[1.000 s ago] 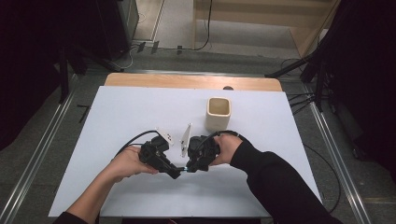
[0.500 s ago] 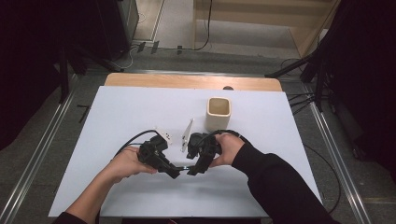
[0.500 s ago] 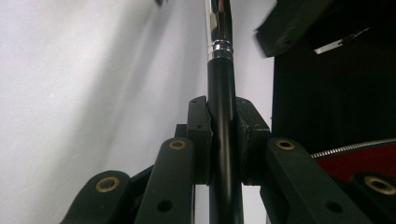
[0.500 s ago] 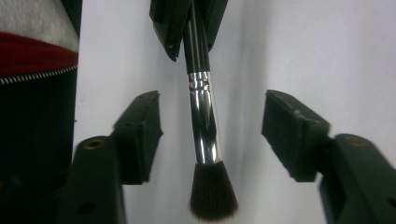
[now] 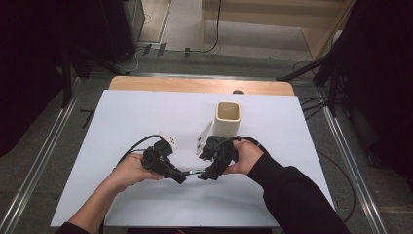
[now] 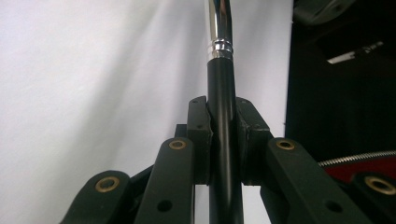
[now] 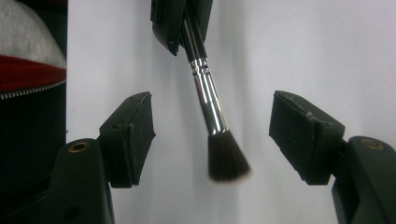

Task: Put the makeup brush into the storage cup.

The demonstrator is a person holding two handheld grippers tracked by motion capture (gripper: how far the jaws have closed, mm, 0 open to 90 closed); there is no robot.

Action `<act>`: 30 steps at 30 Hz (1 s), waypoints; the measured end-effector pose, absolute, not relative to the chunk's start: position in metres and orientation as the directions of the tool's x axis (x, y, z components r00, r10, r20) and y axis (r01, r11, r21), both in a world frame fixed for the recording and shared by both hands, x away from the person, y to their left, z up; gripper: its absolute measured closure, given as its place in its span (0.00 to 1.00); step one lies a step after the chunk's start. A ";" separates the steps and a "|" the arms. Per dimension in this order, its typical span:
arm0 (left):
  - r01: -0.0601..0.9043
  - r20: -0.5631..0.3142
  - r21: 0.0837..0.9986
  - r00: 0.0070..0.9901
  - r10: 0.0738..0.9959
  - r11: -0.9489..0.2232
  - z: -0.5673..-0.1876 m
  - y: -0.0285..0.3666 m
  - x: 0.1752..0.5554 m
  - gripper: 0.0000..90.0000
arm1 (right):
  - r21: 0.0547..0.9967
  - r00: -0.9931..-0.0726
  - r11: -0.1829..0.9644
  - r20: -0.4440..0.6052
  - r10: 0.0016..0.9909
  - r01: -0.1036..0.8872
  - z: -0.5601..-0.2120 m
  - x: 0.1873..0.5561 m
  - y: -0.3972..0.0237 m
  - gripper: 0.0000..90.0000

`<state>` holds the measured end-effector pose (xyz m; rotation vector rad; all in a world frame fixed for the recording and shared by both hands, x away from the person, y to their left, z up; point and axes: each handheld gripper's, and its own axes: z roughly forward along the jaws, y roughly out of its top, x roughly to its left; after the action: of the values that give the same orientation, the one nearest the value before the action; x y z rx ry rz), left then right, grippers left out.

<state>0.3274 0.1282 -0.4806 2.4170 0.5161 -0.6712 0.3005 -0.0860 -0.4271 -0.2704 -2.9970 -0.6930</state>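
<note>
White table (image 5: 146, 112), beige cup (image 5: 228, 118) beyond brush (image 5: 193, 172)

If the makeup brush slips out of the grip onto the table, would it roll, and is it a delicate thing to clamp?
The makeup brush has a round, glossy black handle and chrome ferrule, so it would probably roll and may be slippery between the left gripper fingers. It looks thin and likely light. The handle seems stiff; the dark bristles would probably splay if the open right gripper squeezed them.

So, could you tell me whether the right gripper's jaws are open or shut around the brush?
Open. The right gripper has just been opening; its pads stand apart on both sides of the brush, touching nothing, while the left gripper clamps the handle.
</note>
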 end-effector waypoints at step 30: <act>0.632 -0.538 0.516 0.765 0.356 -0.579 -0.476 0.150 0.322 0.88 | 0.569 -0.874 0.695 0.091 0.478 0.439 -0.438 0.274 -0.131 0.37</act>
<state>0.3223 0.1502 -0.4757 2.2362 0.7337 -0.4940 0.2739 -0.1306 -0.4380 -0.7991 -2.9507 -0.9646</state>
